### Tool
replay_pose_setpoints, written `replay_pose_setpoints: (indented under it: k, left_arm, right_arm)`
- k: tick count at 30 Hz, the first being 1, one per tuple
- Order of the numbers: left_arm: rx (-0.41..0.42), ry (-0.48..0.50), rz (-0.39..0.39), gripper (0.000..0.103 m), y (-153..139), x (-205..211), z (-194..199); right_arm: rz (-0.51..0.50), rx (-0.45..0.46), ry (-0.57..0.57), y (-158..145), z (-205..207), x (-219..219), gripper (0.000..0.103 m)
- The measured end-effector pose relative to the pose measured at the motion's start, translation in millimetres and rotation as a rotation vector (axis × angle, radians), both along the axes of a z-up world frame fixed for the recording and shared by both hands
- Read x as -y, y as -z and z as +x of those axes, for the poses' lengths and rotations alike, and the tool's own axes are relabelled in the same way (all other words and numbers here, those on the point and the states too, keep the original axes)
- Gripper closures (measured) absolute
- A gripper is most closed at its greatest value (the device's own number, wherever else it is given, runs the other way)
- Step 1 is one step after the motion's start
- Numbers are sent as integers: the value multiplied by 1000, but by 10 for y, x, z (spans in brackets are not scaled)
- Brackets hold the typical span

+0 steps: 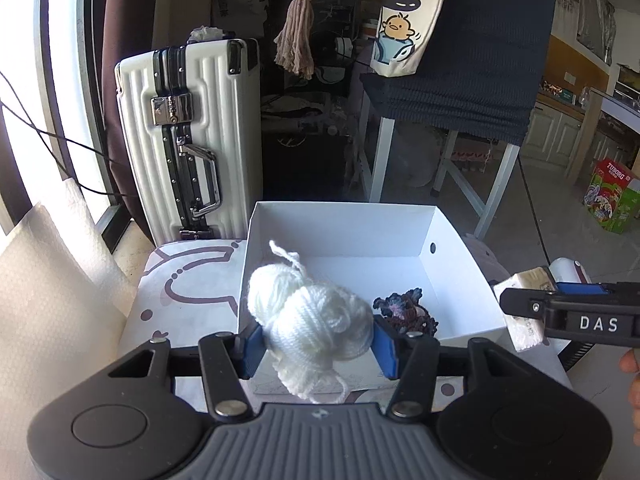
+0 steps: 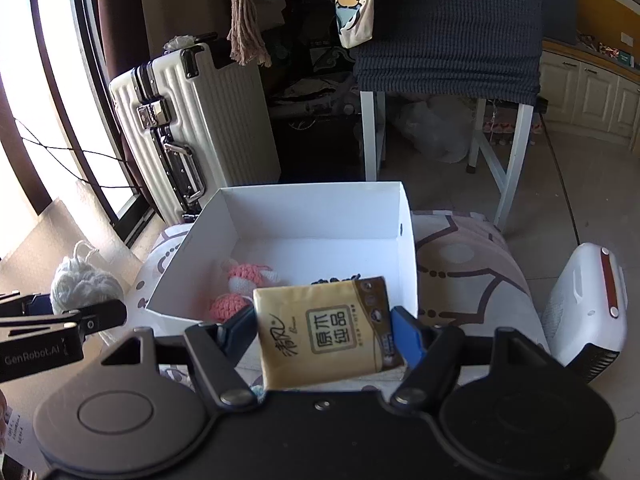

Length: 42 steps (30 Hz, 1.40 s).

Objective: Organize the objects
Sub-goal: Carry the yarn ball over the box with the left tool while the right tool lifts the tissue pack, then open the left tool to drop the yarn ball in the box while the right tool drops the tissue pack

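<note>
My left gripper [image 1: 318, 346] is shut on a ball of white yarn [image 1: 316, 320], held just above the near rim of a white cardboard box [image 1: 344, 224]. A dark crocheted piece [image 1: 404, 308] lies inside the box. In the right wrist view my right gripper [image 2: 326, 338] is shut on a tan tissue pack [image 2: 326, 330], raised over the box's [image 2: 304, 204] near edge. A pink and white crocheted toy [image 2: 244, 284] lies in the box. The left gripper [image 2: 60, 320] with the yarn [image 2: 86, 284] shows at the left; the right gripper [image 1: 576, 312] with the pack [image 1: 520, 312] shows at the right.
The box stands on a patterned cushioned seat [image 2: 460, 264]. A white suitcase [image 1: 188, 140] stands behind on the left. A white-legged table [image 1: 448, 160] under dark cloth is behind. A white appliance [image 2: 588, 304] sits on the floor at the right. A person's fingers [image 1: 632, 384] show at the edge.
</note>
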<state>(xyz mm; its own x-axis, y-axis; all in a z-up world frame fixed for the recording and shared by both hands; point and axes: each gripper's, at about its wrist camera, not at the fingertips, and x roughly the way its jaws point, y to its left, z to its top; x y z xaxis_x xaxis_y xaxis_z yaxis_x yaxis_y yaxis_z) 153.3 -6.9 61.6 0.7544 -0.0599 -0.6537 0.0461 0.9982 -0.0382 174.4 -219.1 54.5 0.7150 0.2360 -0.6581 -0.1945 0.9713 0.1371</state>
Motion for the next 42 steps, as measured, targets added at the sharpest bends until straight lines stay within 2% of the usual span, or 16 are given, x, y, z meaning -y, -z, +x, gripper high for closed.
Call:
replay_pose_setpoints:
  k: [9,16,19,25,31,37,42]
  left_arm:
    - [18,52,29,48,-79,256,484]
    - [-33,58,0,48,86,333,876]
    - [-74,73,-19,48,192,361,1016]
    - [-137,114,-10,48,416,470,1204]
    - [-198,160,4,48,611,576,1344]
    - [-264,198,51,48,799,657,1453]
    - [-295,196,61,48,901,653,1520]
  right_arm:
    - [-21,39,-6,-62,494,20,30]
    - [-39,48,-56,81,878,78,29]
    - [-90,42,-118,200,1036,89,29]
    - [-192,21,-299,453,1195,45,29]
    - [-363,-4,-491,685,1188,-72,29]
    - [-532,6,-579,862,1189,-185,29]
    - [-572,-16,-615,859,1241,-228,29]
